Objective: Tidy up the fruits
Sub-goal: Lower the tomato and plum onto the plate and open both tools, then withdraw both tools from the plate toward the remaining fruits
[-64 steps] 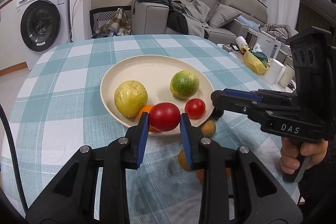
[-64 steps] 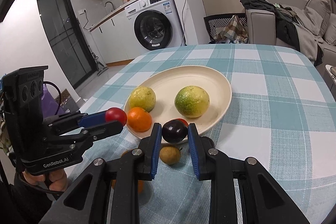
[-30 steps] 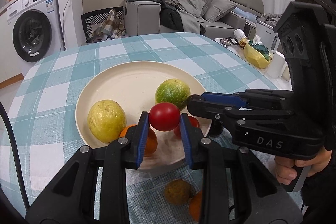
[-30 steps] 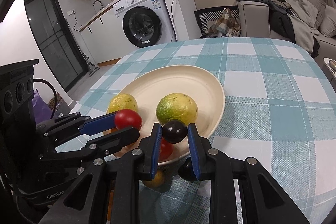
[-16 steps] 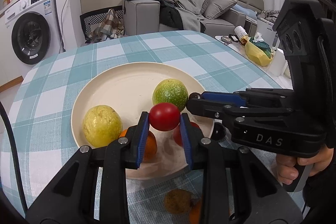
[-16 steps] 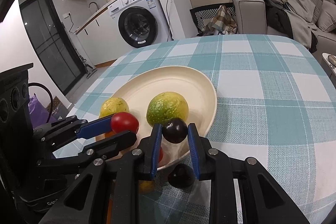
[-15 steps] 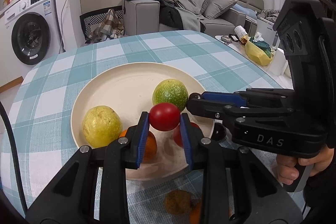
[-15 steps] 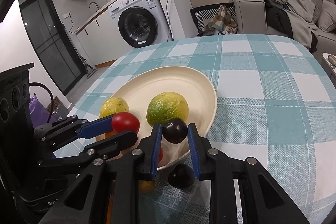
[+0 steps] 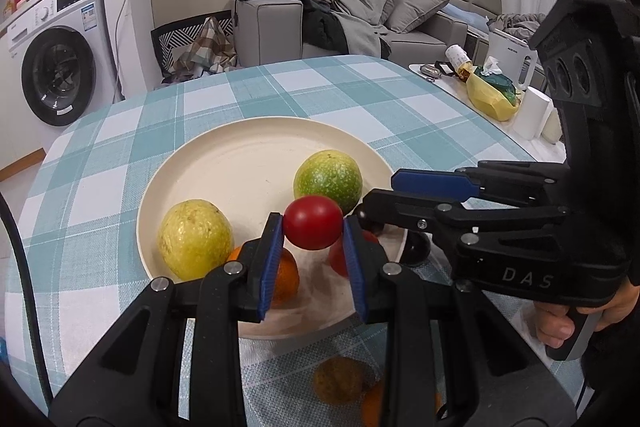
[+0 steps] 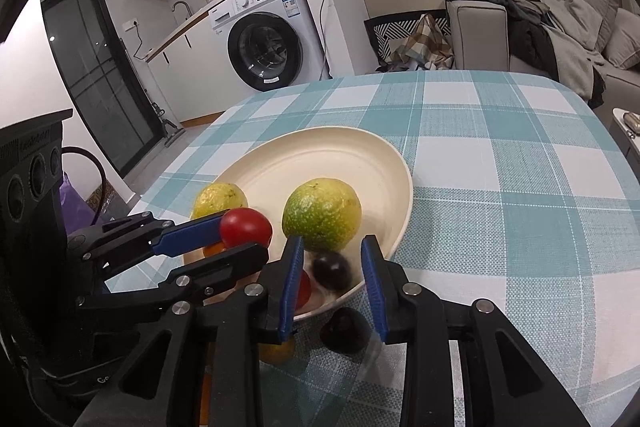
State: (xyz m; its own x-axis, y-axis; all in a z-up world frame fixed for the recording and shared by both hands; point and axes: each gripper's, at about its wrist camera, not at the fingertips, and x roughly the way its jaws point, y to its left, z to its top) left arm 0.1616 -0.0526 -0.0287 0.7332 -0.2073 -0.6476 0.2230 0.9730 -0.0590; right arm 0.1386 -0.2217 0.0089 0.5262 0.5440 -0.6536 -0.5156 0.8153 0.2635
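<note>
Behind the checked tablecloth (image 10: 500,187) stand a washing machine (image 10: 266,45) and sofa (image 9: 400,11).

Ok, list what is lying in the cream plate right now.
In the plate: green fruit, yellow fruit, an orange, a red tomato and a dark plum. Gripper fingers cover the plate's near part.

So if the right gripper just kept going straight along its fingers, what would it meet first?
Most likely the small dark round fruit, lying loose on the cream plate between the opening fingers of the right gripper. Just beyond sits the large green-yellow fruit. Depth is hard to judge in this fisheye view.
</note>
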